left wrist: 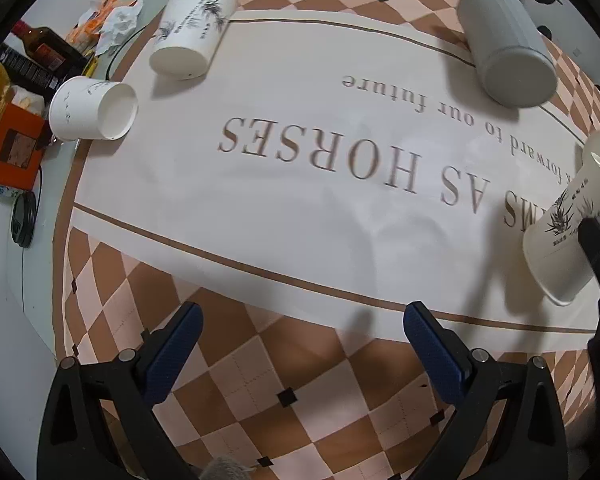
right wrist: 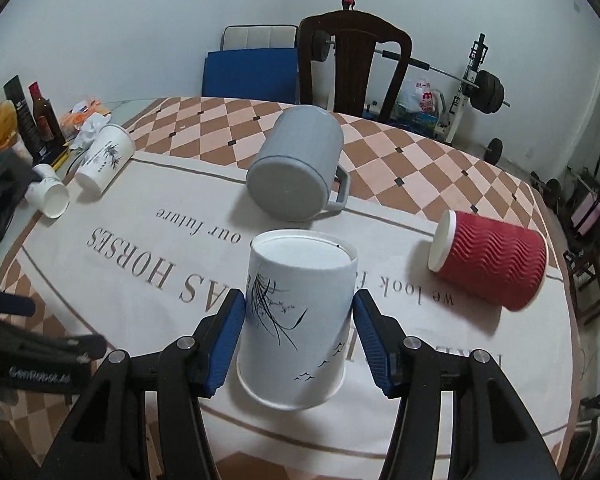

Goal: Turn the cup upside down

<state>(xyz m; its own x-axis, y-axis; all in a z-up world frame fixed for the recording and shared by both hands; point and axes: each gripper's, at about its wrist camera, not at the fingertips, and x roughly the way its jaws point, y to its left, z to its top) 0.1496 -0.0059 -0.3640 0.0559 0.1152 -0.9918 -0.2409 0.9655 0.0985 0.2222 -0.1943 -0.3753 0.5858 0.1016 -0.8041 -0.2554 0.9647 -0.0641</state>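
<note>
1. I counted five cups on the worktop [right wrist: 148, 184]: three white paper ones, one grey mug, one red ribbed one.
2. White paper cup with reed print [right wrist: 296, 320]: base uppermost, rim downward, slightly tilted, over the lettered cloth [right wrist: 140, 320] near my edge of it. It sat between the jaws of the right gripper [right wrist: 299, 334]; the left blue pad touched its wall, the right pad stood just clear, so I logged those jaws as parted around it, not clamped. I could not tell whether its rim met the cloth.
3. Second printed cup [right wrist: 104, 158]: lying tilted at the far left, base toward me.
4. Small white cup [right wrist: 50, 194]: on its side beside the second, mouth showing, nothing visible inside.
5. Grey mug [right wrist: 296, 168]: on its side at centre, base toward me, handle to the right.
6. Red ribbed cup [right wrist: 490, 258]: on its side at right, white rim facing left.
7. Left gripper [left wrist: 300, 350]: jaws wide apart, holding nothing, above the checkered border.
8. One dark bottle [right wrist: 42, 116] stood at the far left edge.
</note>
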